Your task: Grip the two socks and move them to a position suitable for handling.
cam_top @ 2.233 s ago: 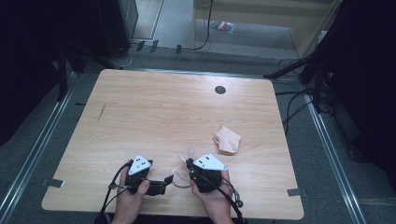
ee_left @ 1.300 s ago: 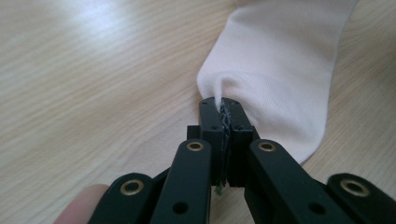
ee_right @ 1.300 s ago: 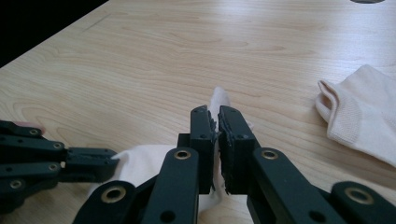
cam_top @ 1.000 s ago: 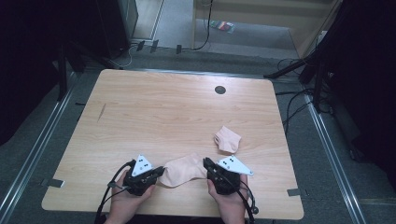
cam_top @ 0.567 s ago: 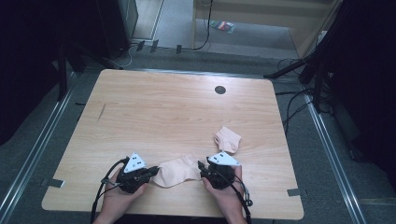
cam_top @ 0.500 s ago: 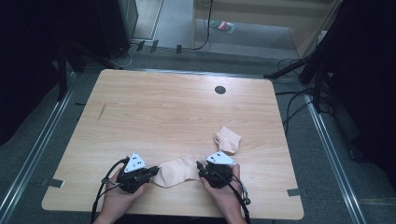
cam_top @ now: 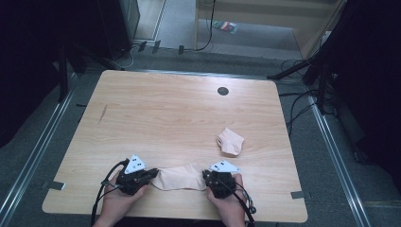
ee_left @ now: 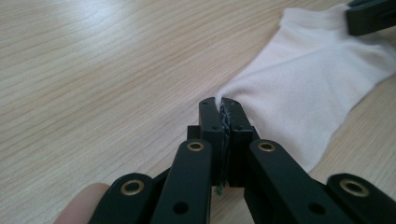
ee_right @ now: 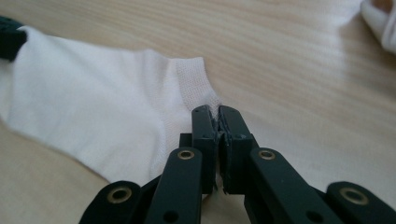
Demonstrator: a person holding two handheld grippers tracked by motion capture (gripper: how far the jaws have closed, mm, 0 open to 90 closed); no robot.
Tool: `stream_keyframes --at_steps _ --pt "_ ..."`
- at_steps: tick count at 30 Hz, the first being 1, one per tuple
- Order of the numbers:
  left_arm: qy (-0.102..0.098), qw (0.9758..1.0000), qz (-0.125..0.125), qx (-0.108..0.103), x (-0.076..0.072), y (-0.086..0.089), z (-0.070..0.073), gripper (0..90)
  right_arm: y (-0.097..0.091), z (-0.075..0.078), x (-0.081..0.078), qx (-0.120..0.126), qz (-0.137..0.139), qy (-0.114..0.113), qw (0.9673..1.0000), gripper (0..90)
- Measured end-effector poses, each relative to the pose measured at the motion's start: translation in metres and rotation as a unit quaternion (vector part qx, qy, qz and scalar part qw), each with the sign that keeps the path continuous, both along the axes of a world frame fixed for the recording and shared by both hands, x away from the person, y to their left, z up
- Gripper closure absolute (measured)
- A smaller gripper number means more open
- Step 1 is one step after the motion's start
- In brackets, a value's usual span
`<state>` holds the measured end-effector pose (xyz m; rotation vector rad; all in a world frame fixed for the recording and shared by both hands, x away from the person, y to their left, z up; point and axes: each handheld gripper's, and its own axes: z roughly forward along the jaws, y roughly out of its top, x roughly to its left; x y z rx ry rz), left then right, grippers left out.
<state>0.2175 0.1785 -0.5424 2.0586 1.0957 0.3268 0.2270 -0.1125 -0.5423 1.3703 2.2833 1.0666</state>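
A pale pink sock [cam_top: 179,176] lies stretched flat near the front edge of the wooden table [cam_top: 189,109]. My left gripper [cam_top: 152,174] is shut on its left end, and the left gripper view shows the fabric [ee_left: 303,79] pinched at the tips of the gripper [ee_left: 220,100]. My right gripper [cam_top: 206,176] is shut on the ribbed cuff at the other end [ee_right: 93,107]. The jaws of that gripper [ee_right: 214,109] have just been closing, with the cuff between them. Each gripper view shows the other gripper's black tip [ee_left: 371,16] [ee_right: 9,35] at the sock's far end.
A second pale sock [cam_top: 231,141], folded into a small bundle, lies right of centre, beyond my right gripper. A round cable hole [cam_top: 222,91] is near the table's far edge. Cables and stand legs lie on the floor to the right.
Since the earliest frame the two grippers have drawn apart and the bunched sock now lies spread between them. Over the last second the right gripper shifted left and sank toward the table.
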Motion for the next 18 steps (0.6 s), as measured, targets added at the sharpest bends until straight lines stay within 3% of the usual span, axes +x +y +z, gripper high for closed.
stream_keyframes --at_steps 4,6,7,9,10,11,13,14,16,18 --pt "0.011 0.9999 -0.008 0.0 -0.002 0.001 -0.002 89.5 -0.003 0.003 -0.009 -0.002 -0.002 0.003 1.0 87.5" --pt "0.013 0.9998 -0.012 -0.006 -0.003 0.0 -0.003 84.8 -0.002 0.001 -0.012 0.0 -0.001 0.006 1.0 84.8" --pt "0.018 0.9995 -0.006 -0.027 -0.003 0.002 -0.003 74.2 -0.001 0.002 -0.015 0.004 0.007 -0.001 1.0 72.7" --pt "0.013 0.9988 0.0 -0.047 -0.002 0.005 -0.002 62.9 -0.003 0.006 -0.017 0.005 0.01 -0.017 0.9998 65.5" --pt "0.013 0.9988 0.0 -0.047 -0.002 0.005 -0.002 60.1 -0.003 0.006 -0.017 0.005 0.01 -0.017 0.9998 65.5" --pt "0.003 0.9981 0.009 -0.061 -0.001 0.009 0.0 60.1 -0.005 0.009 -0.018 0.009 0.009 -0.024 0.9996 63.1" --pt "-0.005 0.9968 0.023 -0.077 0.0 0.013 0.003 47.8 -0.016 0.02 -0.014 0.012 -0.006 -0.058 0.9982 60.6" --pt "-0.008 0.9962 0.027 -0.083 0.0 0.016 0.004 46.1 -0.018 0.022 -0.012 0.013 -0.009 -0.066 0.9977 60.3" --pt "-0.014 0.9954 0.04 -0.086 0.001 0.019 0.006 37.5 -0.026 0.031 0.002 0.0 -0.024 -0.093 0.9954 58.4" --pt "-0.017 0.9946 0.048 -0.09 0.002 0.021 0.007 35.3 -0.028 0.033 0.006 -0.002 -0.031 -0.099 0.9946 57.5"
